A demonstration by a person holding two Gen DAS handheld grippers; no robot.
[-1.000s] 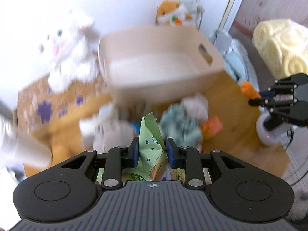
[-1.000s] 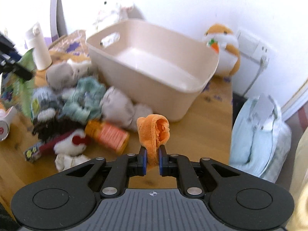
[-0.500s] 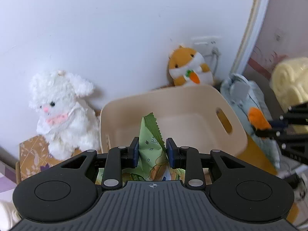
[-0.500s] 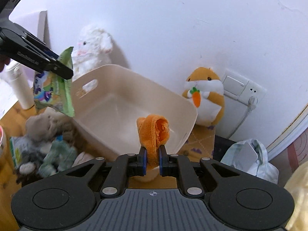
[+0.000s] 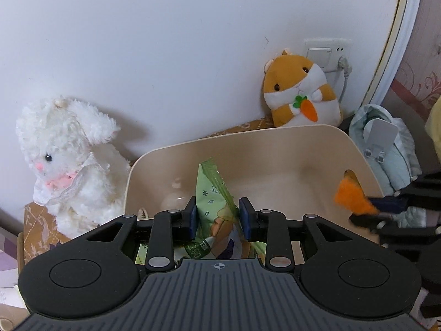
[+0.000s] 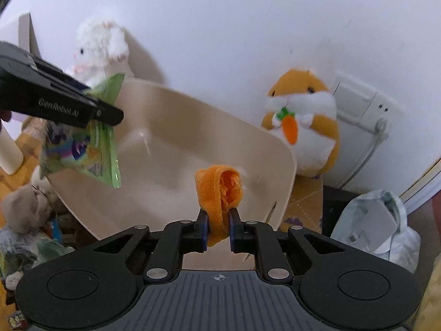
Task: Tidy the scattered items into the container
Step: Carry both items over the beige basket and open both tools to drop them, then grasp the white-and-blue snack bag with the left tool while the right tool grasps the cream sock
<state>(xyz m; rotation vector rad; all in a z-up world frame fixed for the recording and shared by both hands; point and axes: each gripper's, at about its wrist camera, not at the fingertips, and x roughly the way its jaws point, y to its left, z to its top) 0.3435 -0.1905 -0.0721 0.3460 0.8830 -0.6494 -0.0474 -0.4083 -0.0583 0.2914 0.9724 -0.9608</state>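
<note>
My left gripper point(image 5: 217, 218) is shut on a green snack packet point(image 5: 215, 201) and holds it above the near left part of the beige bin point(image 5: 275, 140). The packet point(image 6: 82, 143) and the left gripper point(image 6: 107, 115) also show at the left of the right wrist view. My right gripper point(image 6: 217, 227) is shut on a rolled orange cloth point(image 6: 220, 193) and holds it over the bin's point(image 6: 193, 110) right side. The cloth point(image 5: 350, 195) also shows at the right of the left wrist view. The inside of the bin that shows holds nothing.
A white plush rabbit point(image 5: 63, 162) sits left of the bin and an orange hamster plush point(image 5: 300, 96) behind it by a wall socket point(image 5: 328, 55). A pale blue cloth bundle point(image 5: 388, 151) lies to the right. Several soft toys point(image 6: 24, 215) lie on the wooden table, left.
Both grippers have risen from the table and moved forward over the bin with their items still held. The scattered pile has dropped out of the left wrist view.
</note>
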